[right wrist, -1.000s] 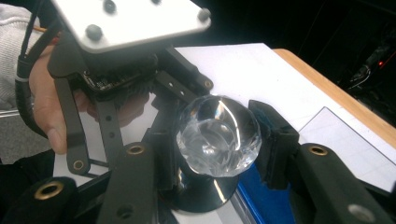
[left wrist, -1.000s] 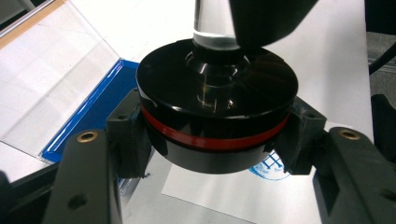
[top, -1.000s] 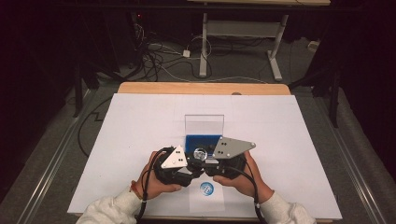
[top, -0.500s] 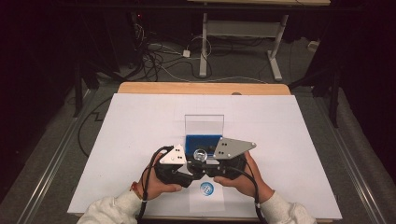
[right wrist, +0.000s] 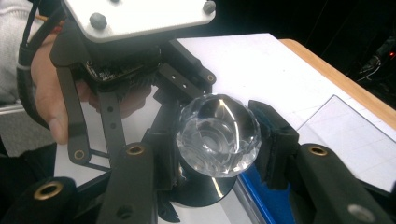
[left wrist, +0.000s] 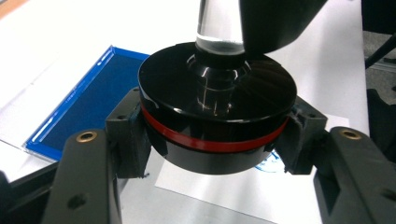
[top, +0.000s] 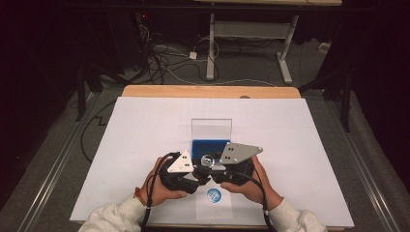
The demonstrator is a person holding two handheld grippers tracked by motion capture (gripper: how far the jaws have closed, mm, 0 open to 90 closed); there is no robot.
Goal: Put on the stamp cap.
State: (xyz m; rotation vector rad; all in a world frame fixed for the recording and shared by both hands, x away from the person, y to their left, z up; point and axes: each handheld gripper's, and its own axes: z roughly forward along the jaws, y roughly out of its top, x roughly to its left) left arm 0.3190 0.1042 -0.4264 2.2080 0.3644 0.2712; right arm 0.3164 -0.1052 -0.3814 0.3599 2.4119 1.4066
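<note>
- Little has moved since a second ago: both hands stay together at the near middle of the tabletop (top: 145, 125), and the clear crystal knob (top: 209, 159) has drifted only slightly between the two tools.
- Left tool (left wrist: 212, 135): jaws clamped on the rim of a black disc base (left wrist: 217, 98) with a red band; the disc is held off the white sheet, level or nearly so.
- Right tool (right wrist: 217, 140): jaws closed on the faceted knob, which sits on a short black stem rising from the disc's centre.
- Left hand (top: 159, 186) and right hand (top: 249, 186) grip from the near side, wrists angled inward, the tools meeting nose to nose; grey plates face up.
- Just behind them lies a blue tray (top: 210, 146) with a clear upright lid; a blue round sticker (top: 214, 195) sits on the sheet below the hands.
- Risk, as I judge it: the knob is smooth and faceted, so the right jaws could skid off under twist or pull.
- Risk: the left jaws catch only the disc's edge; uneven force from the other hand could tip it out, dropping it onto the tray.
- Risk: if the hands pull out of line, the stem joint takes the bending load.
</note>
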